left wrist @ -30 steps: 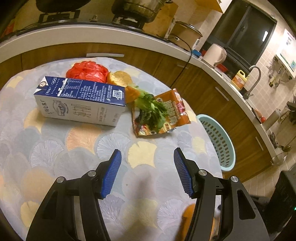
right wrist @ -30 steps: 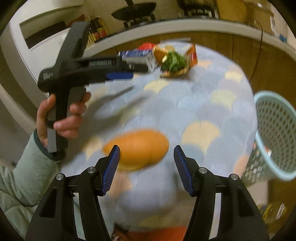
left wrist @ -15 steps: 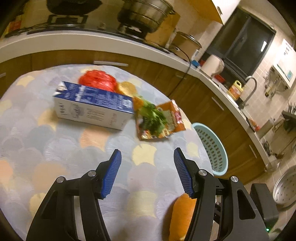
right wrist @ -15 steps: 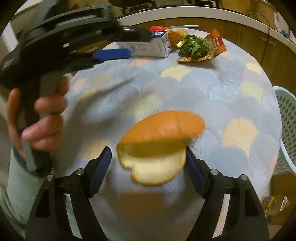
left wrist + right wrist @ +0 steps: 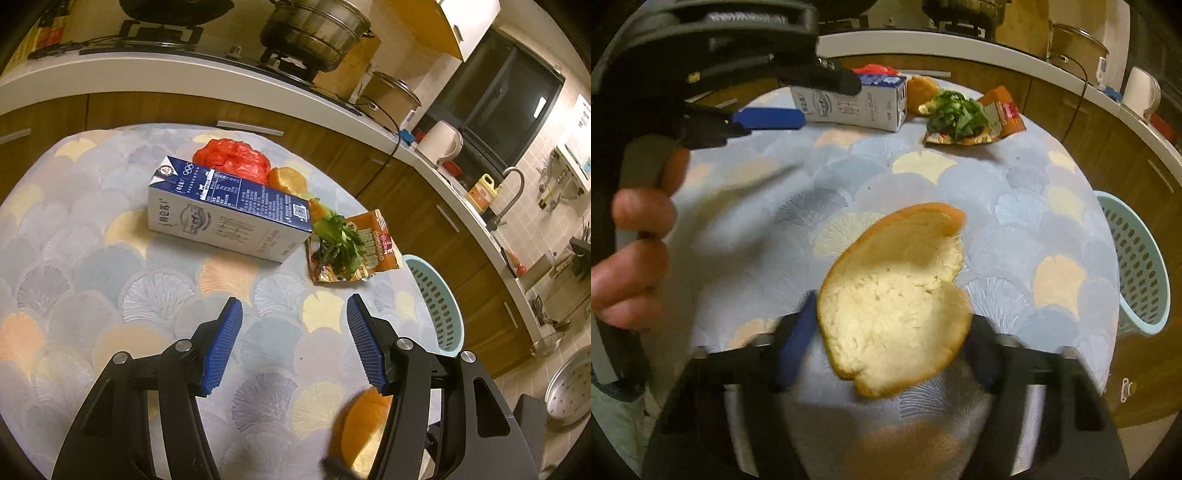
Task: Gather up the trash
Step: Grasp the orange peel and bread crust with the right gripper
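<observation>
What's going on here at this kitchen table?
A person with a gripper in each hand is clearing trash off a round table. The right gripper has just been closing around a big piece of orange peel, which sits between its jaws. The left gripper hangs open and empty. A milk carton, a red bag, greens on a snack wrapper and more peel wait; a mint-green basket stands beside the table.

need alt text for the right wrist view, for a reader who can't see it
The right tongs, jaws just closing, grip a large orange peel over a round patterned table. Beyond lie a milk carton, greens on a snack wrapper, and a mint basket at right.
</observation>
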Motion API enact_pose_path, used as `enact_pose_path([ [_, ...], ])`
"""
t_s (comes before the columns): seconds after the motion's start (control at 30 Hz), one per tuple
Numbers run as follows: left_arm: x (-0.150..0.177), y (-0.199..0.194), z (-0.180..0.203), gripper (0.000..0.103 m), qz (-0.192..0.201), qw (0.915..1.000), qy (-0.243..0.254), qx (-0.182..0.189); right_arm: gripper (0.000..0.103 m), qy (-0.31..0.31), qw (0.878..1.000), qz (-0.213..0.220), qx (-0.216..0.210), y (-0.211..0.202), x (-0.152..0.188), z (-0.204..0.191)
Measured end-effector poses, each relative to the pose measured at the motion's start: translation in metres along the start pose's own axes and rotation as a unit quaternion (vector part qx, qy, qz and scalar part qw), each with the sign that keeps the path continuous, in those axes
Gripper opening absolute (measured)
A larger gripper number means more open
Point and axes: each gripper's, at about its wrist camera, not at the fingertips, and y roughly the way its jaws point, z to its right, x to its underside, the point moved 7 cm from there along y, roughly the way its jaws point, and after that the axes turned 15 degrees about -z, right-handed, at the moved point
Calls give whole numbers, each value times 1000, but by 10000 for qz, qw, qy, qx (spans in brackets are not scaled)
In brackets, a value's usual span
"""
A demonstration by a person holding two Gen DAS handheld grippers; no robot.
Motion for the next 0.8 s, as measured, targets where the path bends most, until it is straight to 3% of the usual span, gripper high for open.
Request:
enact_pose_path([
  [0.13,0,2,7,57,-4,10000,96,14,32,43,9996,102,-250,-10,-2,11],
  [0.27,-5,10,17,57,-69,9997,253,14,30,382,9977,333,-453,-27,-12,41],
  [0.53,-29,47,55,54,-350,9972,659,16,29,970,9929,630,-282,-44,-25,109],
  [0.7,-56,78,63,52,-431,9974,437,-365,29,1050,9913,770,-189,-49,-33,132],
  [0.8,-67,97,62,52,-476,9949,295,-838,29,1070,9910,790,-127,-47,-37,140],
])
